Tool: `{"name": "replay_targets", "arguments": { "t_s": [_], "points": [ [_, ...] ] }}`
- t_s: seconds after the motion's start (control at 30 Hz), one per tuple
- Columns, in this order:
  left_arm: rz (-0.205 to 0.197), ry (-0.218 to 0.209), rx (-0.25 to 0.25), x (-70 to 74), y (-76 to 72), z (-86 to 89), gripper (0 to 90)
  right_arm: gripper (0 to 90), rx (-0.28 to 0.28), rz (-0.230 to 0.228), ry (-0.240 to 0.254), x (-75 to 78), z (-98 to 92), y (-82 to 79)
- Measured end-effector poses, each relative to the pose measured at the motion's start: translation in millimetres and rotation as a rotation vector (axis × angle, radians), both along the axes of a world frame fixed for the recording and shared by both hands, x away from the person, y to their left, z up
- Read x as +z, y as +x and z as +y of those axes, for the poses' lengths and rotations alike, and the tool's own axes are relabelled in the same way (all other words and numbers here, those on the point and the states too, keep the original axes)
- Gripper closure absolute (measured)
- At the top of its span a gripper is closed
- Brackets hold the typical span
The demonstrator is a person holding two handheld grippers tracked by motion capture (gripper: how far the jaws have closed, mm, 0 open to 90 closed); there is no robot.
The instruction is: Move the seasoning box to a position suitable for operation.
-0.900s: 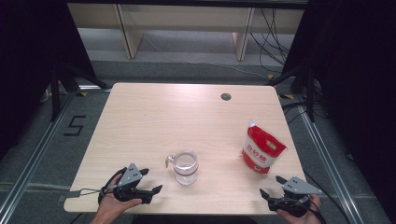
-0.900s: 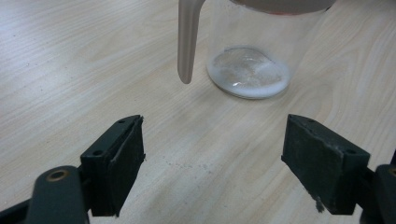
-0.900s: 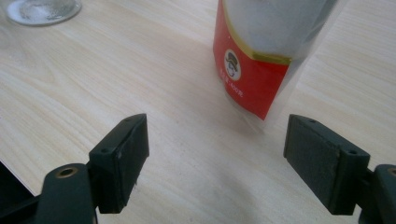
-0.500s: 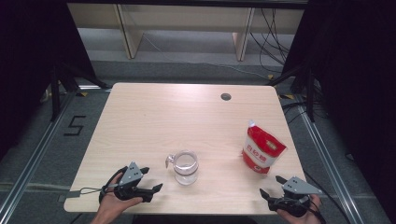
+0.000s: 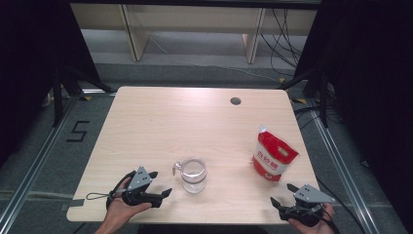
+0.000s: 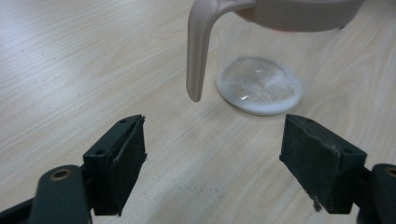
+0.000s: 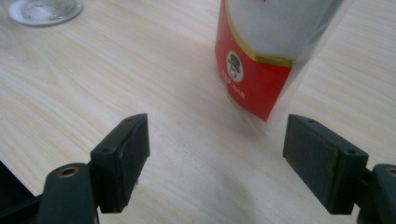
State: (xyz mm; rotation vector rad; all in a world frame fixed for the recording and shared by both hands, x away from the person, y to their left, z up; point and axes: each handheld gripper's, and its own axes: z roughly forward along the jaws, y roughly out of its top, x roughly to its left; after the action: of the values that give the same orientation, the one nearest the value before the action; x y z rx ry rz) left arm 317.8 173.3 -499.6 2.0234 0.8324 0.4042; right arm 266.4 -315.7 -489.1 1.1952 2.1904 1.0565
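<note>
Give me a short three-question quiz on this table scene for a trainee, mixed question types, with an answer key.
1. True or false: the left gripper is shut on the glass jug.
2. The red pouch stands nearest: A) the right gripper B) the left gripper C) the table's far edge.
3. Fill in: the jug's handle points toward the ____ gripper.

Key: 1 false, both grippers are open and holding nothing; 2 A; 3 left.

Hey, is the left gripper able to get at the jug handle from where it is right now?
Probably yes: the left gripper is open, and bare table lies between it and the jug handle.
</note>
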Motion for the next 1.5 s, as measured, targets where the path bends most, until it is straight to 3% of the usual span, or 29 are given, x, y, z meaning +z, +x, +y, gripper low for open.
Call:
{"name": "replay_targets", "arguments": {
  "t_s": [0.03,0.07,0.13,0.23,0.3,0.37,0.43,0.47,0.5,0.7,0.77,0.97,1.13,1.2,1.23,1.37,1.5],
  "points": [
    [-0.009,-0.029,0.009,-0.9,1.3,-1.8,22.0,23.6,0.02,-0.022,-0.019,-0.5,-1.9,2.4],
    [-0.007,-0.007,0.013,0.9,2.6,-0.8,22.2,23.6,0.015,-0.019,-0.016,-0.7,-1.4,2.0],
    [-0.02,-0.024,0.027,1.5,6.7,-1.9,23.5,23.8,0.04,-0.022,-0.014,-1.2,-1.3,3.4],
    [-0.018,-0.041,0.038,4.2,12.1,-3.4,24.8,24.1,0.014,-0.017,-0.011,-0.5,0.4,1.2],
    [-0.035,-0.064,0.033,7.8,14.1,-3.6,26.4,24.1,0.016,-0.007,-0.006,-0.2,1.0,0.4],
    [-0.062,-0.058,0.003,12.3,17.0,-4.0,29.3,24.1,0.013,-0.015,-0.006,-0.2,0.8,1.2],
    [-0.08,-0.078,-0.023,15.5,19.4,-5.1,32.8,24.1,0.038,-0.055,-0.04,-0.8,-2.0,4.1],
    [-0.086,-0.072,-0.032,17.3,20.2,-5.6,34.5,24.1,0.014,-0.013,-0.011,-0.4,0.7,0.7],
    [-0.092,-0.065,-0.046,17.7,21.7,-6.0,35.1,24.1,0.016,-0.008,-0.011,0.0,0.7,0.6],
    [-0.1,-0.014,-0.072,10.1,27.5,-13.4,40.8,24.2,0.013,-0.012,-0.007,-0.3,1.1,1.1],
    [-0.099,-0.008,-0.075,7.0,29.8,-16.8,42.5,24.3,0.024,-0.034,-0.02,-0.5,0.2,1.8],
    [-0.117,0.024,-0.091,1.9,35.1,-25.9,49.5,24.3,0.016,-0.008,-0.006,-0.2,1.2,0.6],
    [-0.121,0.011,-0.095,0.0,40.4,-26.5,55.6,24.3,0.041,-0.027,-0.027,-0.9,-0.1,2.5],
    [-0.132,0.019,-0.104,-1.2,45.1,-28.1,57.4,24.3,0.023,-0.006,-0.016,-0.9,1.9,1.1],
    [-0.135,0.014,-0.108,-1.7,46.3,-28.6,58.4,24.3,0.054,-0.024,-0.028,-1.3,0.3,3.4],
    [-0.132,0.002,-0.133,-2.9,47.0,-29.7,67.7,24.3,0.047,-0.019,-0.021,-1.3,0.9,2.8],
    [-0.138,0.023,-0.155,-1.8,44.6,-29.2,74.1,24.3,0.047,-0.019,-0.017,-1.2,1.2,2.8]
  ]
}}
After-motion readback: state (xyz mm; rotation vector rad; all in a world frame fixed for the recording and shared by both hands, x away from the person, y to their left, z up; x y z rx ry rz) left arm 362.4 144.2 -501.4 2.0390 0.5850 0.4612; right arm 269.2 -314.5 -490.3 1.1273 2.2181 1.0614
